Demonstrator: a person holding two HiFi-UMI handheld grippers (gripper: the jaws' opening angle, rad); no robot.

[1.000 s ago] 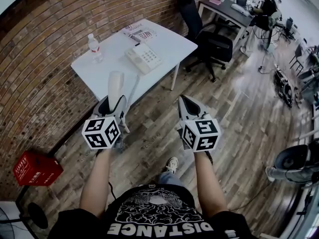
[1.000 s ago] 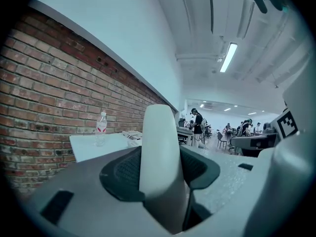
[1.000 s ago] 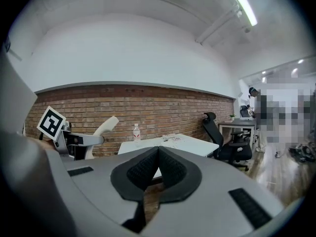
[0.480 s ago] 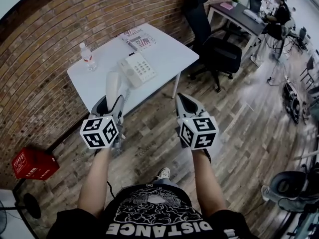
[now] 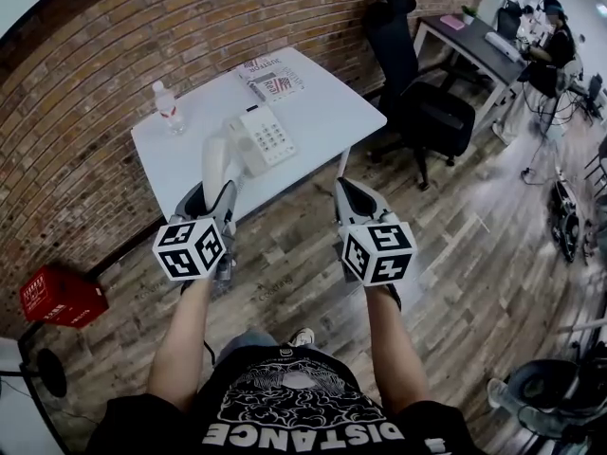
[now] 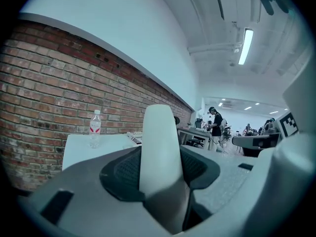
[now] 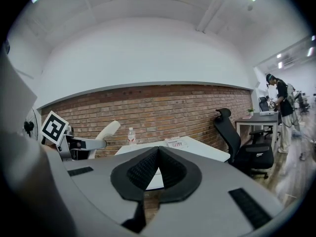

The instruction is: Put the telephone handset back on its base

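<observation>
**Handset off its base, held in your left gripper**

Your left gripper [image 5: 213, 191] is clamped on the white handset [image 5: 218, 157]. In the left gripper view, both pads press against its sides and the rounded end stands up clear of the jaws. From the head view, the handset sits over the near edge of the white surface [image 5: 322, 102], just beside the telephone base [image 5: 261, 138] and not resting on it (the keypad is fully exposed).

Your right gripper [image 5: 344, 188] holds nothing. In the right gripper view, its pads meet at the tips. It hangs over the wooden floor [image 5: 285, 263], short of the surface.

Also on the surface are a water bottle [image 5: 168, 107] near the wall and printed papers [image 5: 275, 79] at the far end. An office chair [image 5: 417, 93] stands to the right, and a red crate [image 5: 59, 297] sits on the floor to the left.
</observation>
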